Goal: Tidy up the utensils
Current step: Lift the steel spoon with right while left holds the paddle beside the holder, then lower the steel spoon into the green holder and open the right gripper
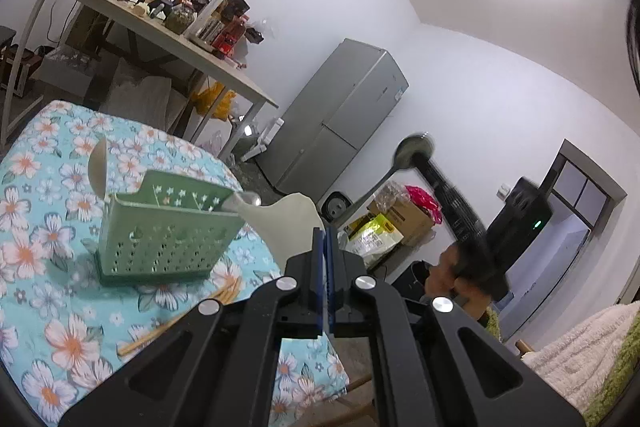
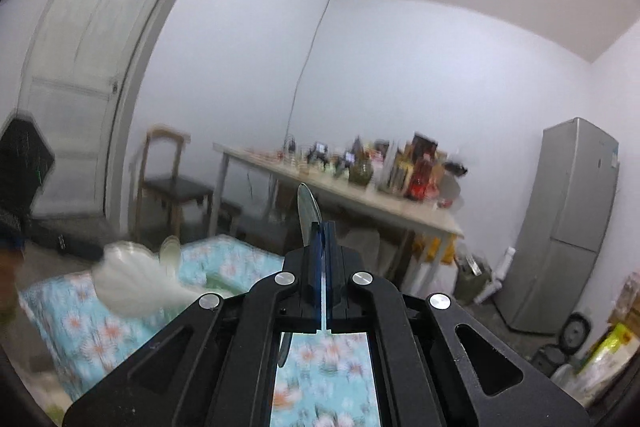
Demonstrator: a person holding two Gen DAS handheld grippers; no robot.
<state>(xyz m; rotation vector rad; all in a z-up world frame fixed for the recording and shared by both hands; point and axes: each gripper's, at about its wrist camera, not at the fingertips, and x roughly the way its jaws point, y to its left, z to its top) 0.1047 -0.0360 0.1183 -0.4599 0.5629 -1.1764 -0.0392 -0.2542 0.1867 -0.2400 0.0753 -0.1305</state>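
Left wrist view. Left gripper (image 1: pixel 325 231) raised over the floral-clothed counter (image 1: pixel 48 307), fingers (image 1: pixel 319 267) pressed together on the broad end of a white rice paddle (image 1: pixel 296 223), its handle pointing toward the green perforated holder (image 1: pixel 168 239). Holder upright, set back from the counter's near edge, with one white spoon (image 1: pixel 98 163) already standing in it. Wooden chopsticks (image 1: pixel 180 327) lying loose on the cloth between the holder and the near edge, untouched. Off the right edge, a metal spoon (image 1: pixel 412 151) aloft, blurred.

Judged from this: one piece stored, two in hand and not yet dropped in, chopsticks left to collect; early to midway.

Label on the grey fridge (image 1: pixel 396 93) and print on a yellow-green bag (image 1: pixel 372 235) too small to read.

Right wrist view. Right gripper (image 2: pixel 325 227) pointing level above the counter (image 2: pixel 80 327), fingers (image 2: pixel 318 259) clamped on the metal spoon (image 2: pixel 308 211), seen edge-on, bowl up. Paddle (image 2: pixel 128 283) a white smear at left. Fridge sticker (image 2: pixel 614 155) blurred; no legible writing anywhere.
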